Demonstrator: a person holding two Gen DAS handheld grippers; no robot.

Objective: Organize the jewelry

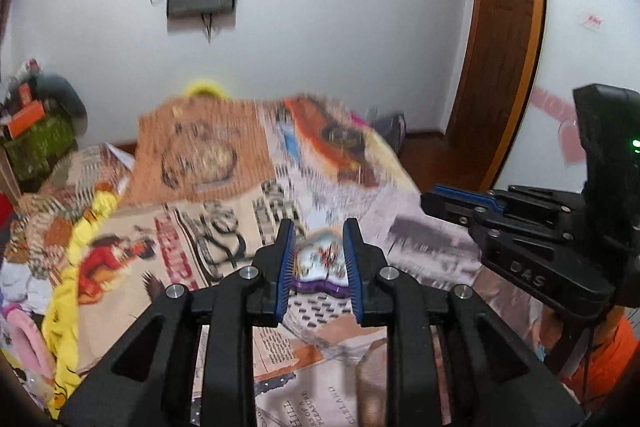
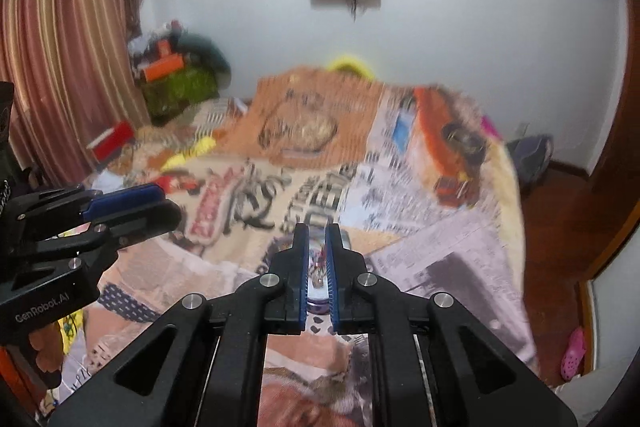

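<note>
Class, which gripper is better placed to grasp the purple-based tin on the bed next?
Left, probably: the left gripper is open and frames the tin; the right gripper is shut.

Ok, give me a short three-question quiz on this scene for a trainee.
1. True or false: the jewelry box lies on a desk.
2. The box's side wall is: A green, B purple, C red.
3. Which gripper's jaws stand wider apart?
Key: 1 false, it lies on the printed blanket; 2 B; 3 the left gripper, while the right gripper is shut.
</note>
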